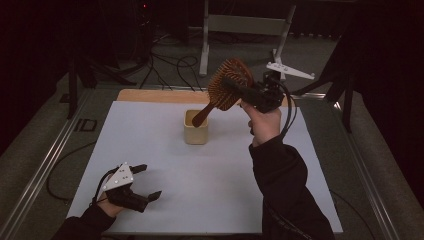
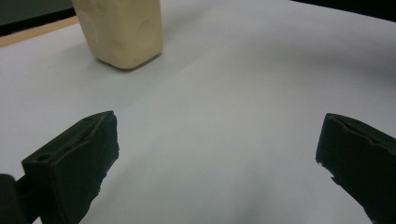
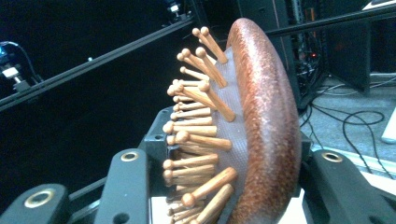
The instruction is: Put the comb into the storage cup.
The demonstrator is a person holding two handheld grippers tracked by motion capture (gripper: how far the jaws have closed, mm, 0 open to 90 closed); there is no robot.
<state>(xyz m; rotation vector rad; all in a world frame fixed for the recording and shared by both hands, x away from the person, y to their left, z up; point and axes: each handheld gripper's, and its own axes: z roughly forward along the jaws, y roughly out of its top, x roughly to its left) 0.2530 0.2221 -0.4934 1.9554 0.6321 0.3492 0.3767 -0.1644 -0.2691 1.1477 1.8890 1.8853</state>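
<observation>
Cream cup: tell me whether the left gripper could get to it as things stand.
Probably yes. The left gripper sits open low on the white sheet, with bare surface between it and the cream cup; the hairbrush is held above.

From above we look forward and down on the white table (image 1: 200,180). Our left gripper view skims low towards the cream cup (image 2: 122,30), shared overhead; our right gripper view sits close against the wooden hairbrush (image 3: 261,130).
</observation>
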